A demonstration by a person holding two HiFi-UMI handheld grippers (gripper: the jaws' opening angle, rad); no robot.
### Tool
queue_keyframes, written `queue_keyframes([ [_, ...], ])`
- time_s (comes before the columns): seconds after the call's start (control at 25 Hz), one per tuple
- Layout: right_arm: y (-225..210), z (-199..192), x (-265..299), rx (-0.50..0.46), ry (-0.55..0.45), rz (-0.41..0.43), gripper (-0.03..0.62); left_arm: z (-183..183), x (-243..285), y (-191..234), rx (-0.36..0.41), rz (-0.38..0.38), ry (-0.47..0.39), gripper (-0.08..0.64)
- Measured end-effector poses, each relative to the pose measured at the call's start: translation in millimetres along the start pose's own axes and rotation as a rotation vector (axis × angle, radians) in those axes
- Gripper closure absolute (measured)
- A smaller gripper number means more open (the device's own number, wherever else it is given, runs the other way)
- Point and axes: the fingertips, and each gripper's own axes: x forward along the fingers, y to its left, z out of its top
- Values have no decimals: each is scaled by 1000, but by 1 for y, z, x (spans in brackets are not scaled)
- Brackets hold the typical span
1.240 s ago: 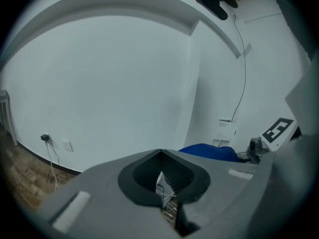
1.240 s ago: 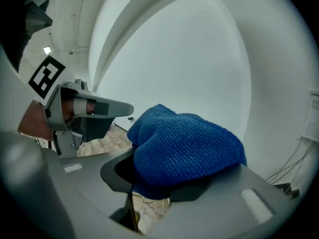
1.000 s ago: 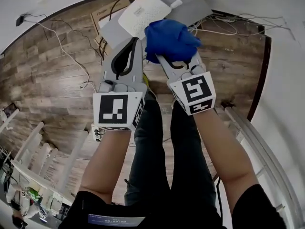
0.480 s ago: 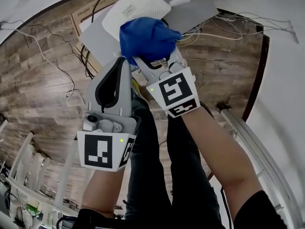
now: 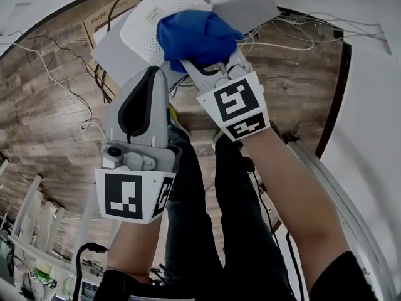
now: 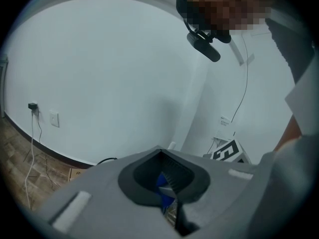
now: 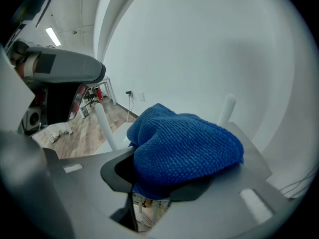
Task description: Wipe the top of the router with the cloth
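A white router (image 5: 153, 27) lies on a grey panel (image 5: 250, 10) at the top of the head view. A bunched blue cloth (image 5: 197, 36) rests on the router's right part, and my right gripper (image 5: 203, 64) is shut on it. In the right gripper view the cloth (image 7: 184, 148) fills the jaws, with a white antenna (image 7: 227, 108) behind it. My left gripper (image 5: 150, 80) is shut and holds nothing, its tips just below the router's near edge. Its own view shows the closed jaws (image 6: 167, 188) and a sliver of blue beyond them.
A cardboard box (image 5: 103, 17) sits left of the router. Thin cables (image 5: 56, 61) trail over the wood floor, and more white cables (image 5: 301, 27) lie at the right by the dark skirting. The person's legs (image 5: 207, 187) are below the grippers.
The right gripper has carried the cloth leftward along the router. The left gripper has drawn back toward the person, staying shut.
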Motion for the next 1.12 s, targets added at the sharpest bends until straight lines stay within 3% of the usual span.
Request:
queue_keyframes([
  [0.52, -71, -2, -26, 34, 5, -122, 422, 3, 17, -14, -21, -4, 1, 560],
  [1.12, 36, -5, 5, -20, 30, 44, 423, -2, -21, 34, -29, 74, -3, 560],
])
